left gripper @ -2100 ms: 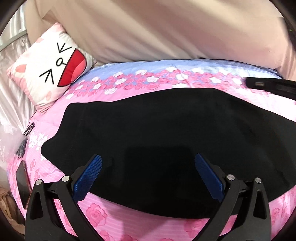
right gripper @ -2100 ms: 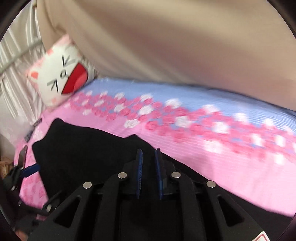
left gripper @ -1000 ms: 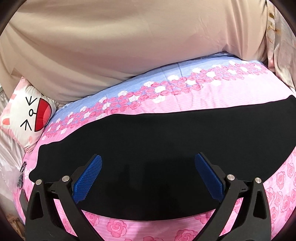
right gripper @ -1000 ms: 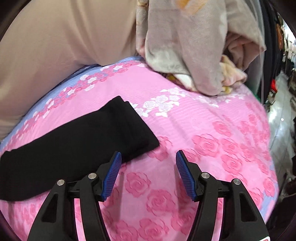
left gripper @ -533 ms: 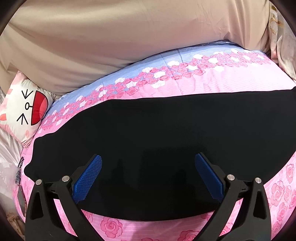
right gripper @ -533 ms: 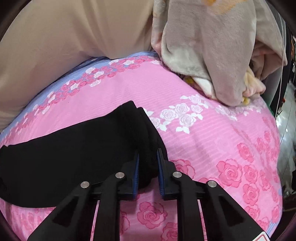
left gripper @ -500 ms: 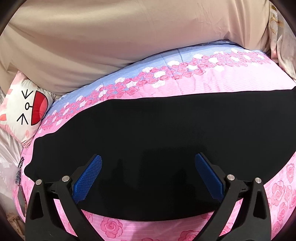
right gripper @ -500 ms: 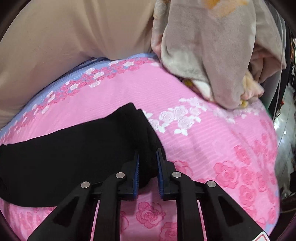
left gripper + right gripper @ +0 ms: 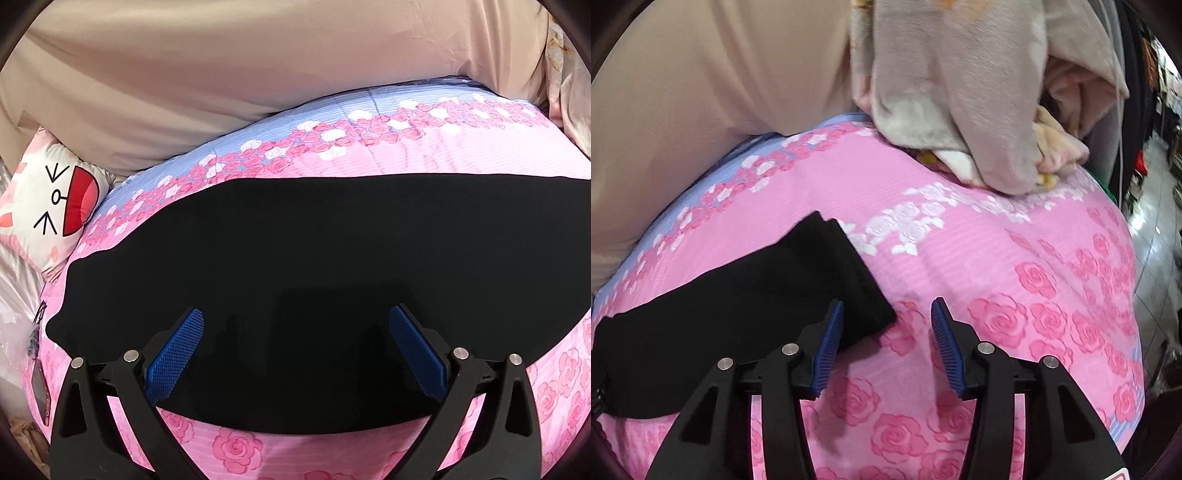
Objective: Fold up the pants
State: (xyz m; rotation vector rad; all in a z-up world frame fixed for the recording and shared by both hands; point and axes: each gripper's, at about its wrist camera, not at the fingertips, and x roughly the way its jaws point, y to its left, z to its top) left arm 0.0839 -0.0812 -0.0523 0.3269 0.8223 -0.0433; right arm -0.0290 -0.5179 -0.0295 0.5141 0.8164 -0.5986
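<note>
Left gripper [image 9: 295,343]: we hold its jaws spread above black pants [image 9: 295,251] | Right gripper [image 9: 886,332]: our jaws are opening, pants' end corner between them, unpressed | bedspread [image 9: 997,258] beneath

Both wrist cameras look steeply down, close over pants [image 9: 295,277].

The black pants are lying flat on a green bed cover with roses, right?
Not quite. The black pants do lie flat, but the bed cover is pink with roses, not green. The right wrist view shows it best; the left wrist view agrees.
</note>
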